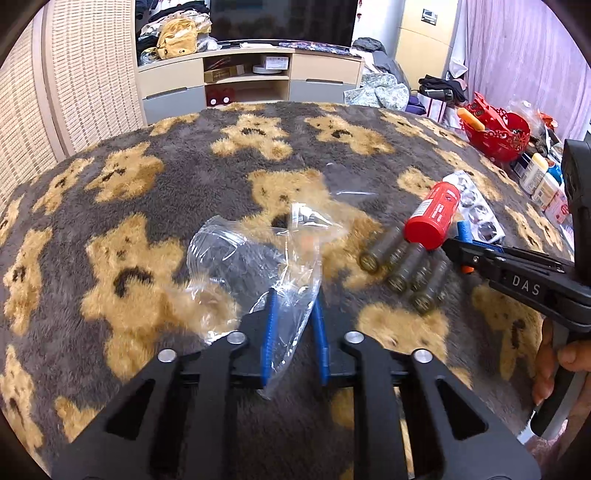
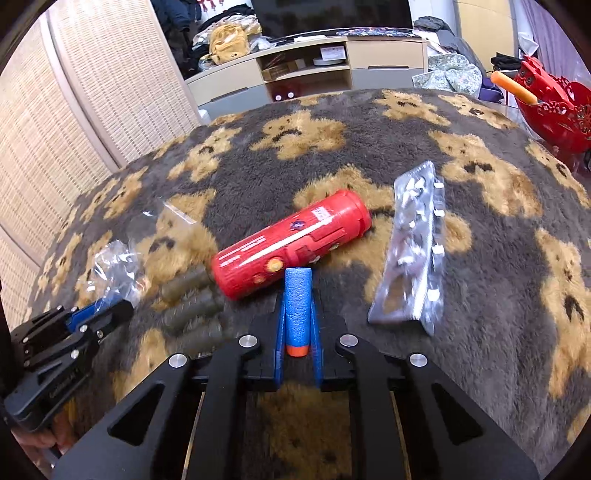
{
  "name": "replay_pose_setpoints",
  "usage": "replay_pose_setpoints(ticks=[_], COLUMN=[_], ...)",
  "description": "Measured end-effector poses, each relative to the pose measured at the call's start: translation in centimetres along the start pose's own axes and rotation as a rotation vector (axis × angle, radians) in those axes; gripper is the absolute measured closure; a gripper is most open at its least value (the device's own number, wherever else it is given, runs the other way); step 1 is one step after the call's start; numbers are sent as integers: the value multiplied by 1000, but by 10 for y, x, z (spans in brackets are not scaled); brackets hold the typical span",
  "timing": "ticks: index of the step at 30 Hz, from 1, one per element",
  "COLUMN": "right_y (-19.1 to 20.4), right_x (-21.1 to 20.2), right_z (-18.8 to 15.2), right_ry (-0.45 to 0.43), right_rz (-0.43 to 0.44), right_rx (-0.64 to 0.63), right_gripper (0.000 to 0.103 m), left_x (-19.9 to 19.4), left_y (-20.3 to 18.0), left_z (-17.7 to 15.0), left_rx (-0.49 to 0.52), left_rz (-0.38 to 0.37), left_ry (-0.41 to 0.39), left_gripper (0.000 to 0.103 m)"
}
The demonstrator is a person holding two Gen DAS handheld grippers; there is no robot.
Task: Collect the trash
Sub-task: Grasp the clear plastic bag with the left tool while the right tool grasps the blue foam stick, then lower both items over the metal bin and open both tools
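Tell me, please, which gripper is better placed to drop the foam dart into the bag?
Right: the right gripper already clamps the foam dart, while the left gripper holds the clear plastic bag.

A shaggy grey blanket [image 1: 184, 158] patterned with tan bears covered the surface in front. Woven rattan panels [image 1: 88, 74] stood along the left wall. Against the far wall ran a low cabinet [image 1: 325, 70] in pale wood with grey drawers and open shelves, a dark screen [image 1: 280, 18] above it and heaped clothes [image 1: 173, 29] on its left end. A pink curtain [image 1: 517, 48] hung at the right, beside a pale yellow door [image 1: 424, 37].
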State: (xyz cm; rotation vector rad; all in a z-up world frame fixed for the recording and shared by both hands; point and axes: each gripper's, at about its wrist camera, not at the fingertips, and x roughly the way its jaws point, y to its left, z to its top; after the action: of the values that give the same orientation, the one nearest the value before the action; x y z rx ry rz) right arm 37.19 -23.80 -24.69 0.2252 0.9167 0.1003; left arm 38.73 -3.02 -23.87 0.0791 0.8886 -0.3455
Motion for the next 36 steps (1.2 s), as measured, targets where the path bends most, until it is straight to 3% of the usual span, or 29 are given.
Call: replay_pose_setpoints(ticks=[7,16,28,36], right_y=[1,2,11,18], right_x=[-23,-68,-120,-131], right_z=[-29,-91,-166,-213], right_ry=[26,55,86,118], right_rz=[32,66,96,90], right_rx=[-3,-10,-52,-81], right_gripper=[90,90,90,90], left_x=[-26,-74,-133,-140], left_y=[-9,-28,-64,-84], left_z=[-27,-90,-168,-221], left_rx=[-24,-109,-145,-130], left_rz=[-10,-40,-70,-90], left_ry=[29,52,62,118], left_gripper=[100,100,100,100])
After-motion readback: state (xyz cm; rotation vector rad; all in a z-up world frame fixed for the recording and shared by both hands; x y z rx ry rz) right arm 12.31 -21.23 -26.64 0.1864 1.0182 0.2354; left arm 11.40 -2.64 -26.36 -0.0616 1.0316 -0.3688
